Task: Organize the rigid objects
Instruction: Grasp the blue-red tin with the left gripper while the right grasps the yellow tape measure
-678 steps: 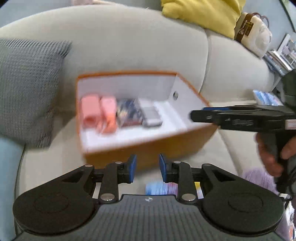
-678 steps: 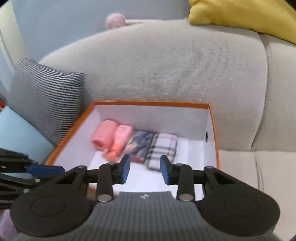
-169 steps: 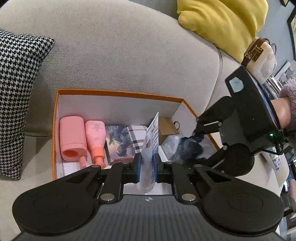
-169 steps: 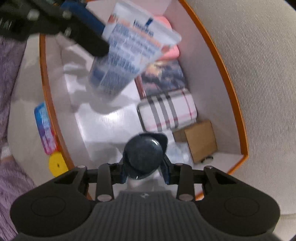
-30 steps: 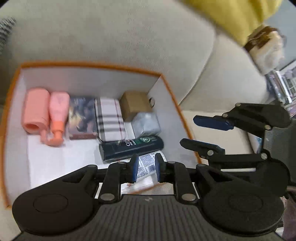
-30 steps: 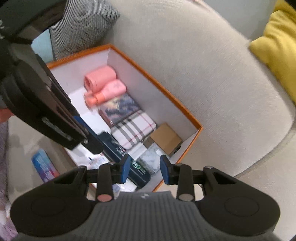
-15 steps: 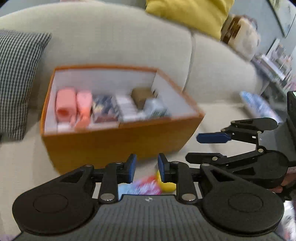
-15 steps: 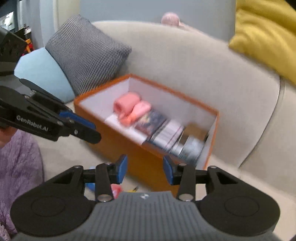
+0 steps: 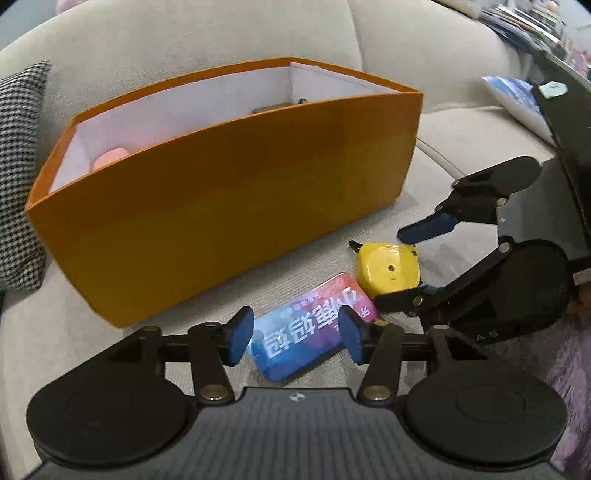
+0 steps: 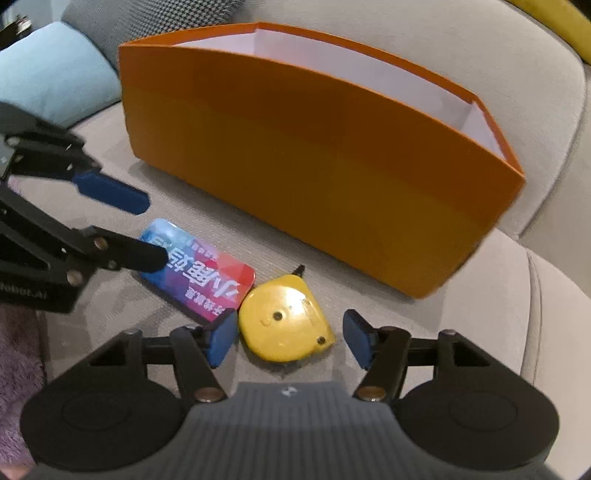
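An orange box [image 9: 229,206] [image 10: 317,155] stands on the sofa seat, its contents mostly hidden behind the front wall. In front of it lie a flat blue-and-red tin [image 9: 314,332] [image 10: 199,280] and a yellow tape measure [image 9: 388,271] [image 10: 284,325]. My left gripper [image 9: 295,334] [image 10: 144,229] hangs low over the tin, jaws opening, the tin between them but untouched. My right gripper [image 10: 288,341] [image 9: 402,266] straddles the tape measure, jaws opening, pads clear of it.
A houndstooth cushion [image 9: 18,166] leans left of the box, with a light blue cushion [image 10: 51,85] beside it. A yellow cushion [image 10: 554,22] sits on the sofa back. Books and papers [image 9: 517,99] lie at the far right. A purple sleeve [image 10: 18,354] shows at the edge.
Both grippers dropped from above the box to the seat in front of it and opened wider. The tin and tape measure now sit between their fingers.
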`<action>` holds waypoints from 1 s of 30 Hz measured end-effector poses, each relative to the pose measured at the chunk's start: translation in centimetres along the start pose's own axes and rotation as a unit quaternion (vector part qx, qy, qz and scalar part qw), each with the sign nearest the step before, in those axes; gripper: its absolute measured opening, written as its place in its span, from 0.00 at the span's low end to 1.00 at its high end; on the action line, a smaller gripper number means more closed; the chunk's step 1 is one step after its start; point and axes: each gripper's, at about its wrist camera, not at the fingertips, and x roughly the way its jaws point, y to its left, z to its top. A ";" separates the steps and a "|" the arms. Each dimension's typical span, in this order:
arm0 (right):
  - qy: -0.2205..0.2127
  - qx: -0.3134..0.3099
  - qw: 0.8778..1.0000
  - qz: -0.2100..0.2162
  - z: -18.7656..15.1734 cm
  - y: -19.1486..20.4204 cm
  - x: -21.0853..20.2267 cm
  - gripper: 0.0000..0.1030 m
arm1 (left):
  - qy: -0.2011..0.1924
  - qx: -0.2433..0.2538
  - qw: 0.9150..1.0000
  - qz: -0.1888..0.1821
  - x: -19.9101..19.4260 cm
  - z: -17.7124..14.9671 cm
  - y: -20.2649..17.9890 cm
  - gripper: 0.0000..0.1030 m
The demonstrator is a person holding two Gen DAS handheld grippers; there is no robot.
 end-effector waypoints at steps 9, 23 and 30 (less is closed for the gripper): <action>0.001 0.018 1.000 0.016 0.0 -0.2 0.8 0.57 | 0.020 0.036 0.999 -0.026 0.6 -0.2 0.8 0.67; 0.030 0.161 0.985 0.053 -1.5 -3.8 -0.3 0.57 | 0.055 0.229 0.971 -0.037 3.0 0.2 -2.5 0.78; 0.017 0.169 0.984 0.059 -1.5 -4.0 -0.3 0.58 | 0.080 0.218 0.971 -0.057 3.7 0.6 -2.3 0.66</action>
